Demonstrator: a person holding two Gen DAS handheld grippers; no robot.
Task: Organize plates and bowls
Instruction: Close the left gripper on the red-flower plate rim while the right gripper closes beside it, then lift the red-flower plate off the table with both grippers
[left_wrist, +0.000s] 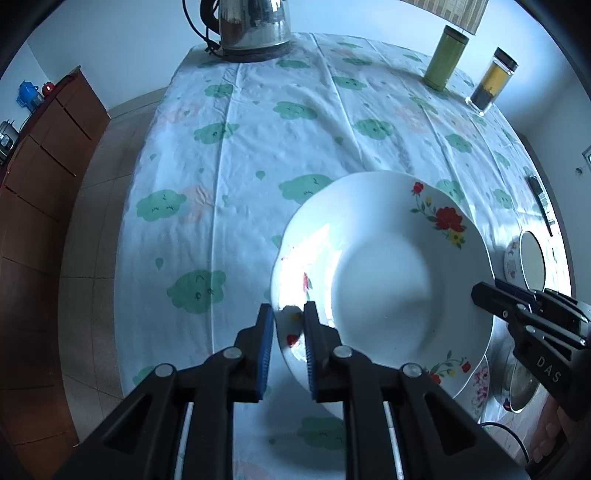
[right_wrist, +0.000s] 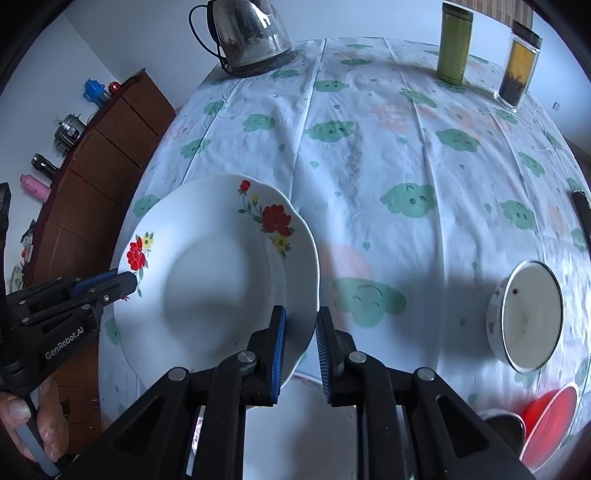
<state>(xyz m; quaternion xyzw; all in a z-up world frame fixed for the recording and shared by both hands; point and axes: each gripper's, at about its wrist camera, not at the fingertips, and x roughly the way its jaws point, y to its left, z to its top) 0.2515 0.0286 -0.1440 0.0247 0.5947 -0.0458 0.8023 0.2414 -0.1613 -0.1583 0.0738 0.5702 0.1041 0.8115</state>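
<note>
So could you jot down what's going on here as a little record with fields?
held item: flowered plate, lifted and tilted above the table
left gripper: shut on the plate's rim
right gripper: shut on the opposite rim
table: cloud-print cloth
also on table: kettle, green canister, spice jar, small bowl

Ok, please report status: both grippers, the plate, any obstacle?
Left gripper, right gripper: both shut on flowered plate, opposite rims. Plate tilted above tablecloth. Small bowl stands aside.
</note>
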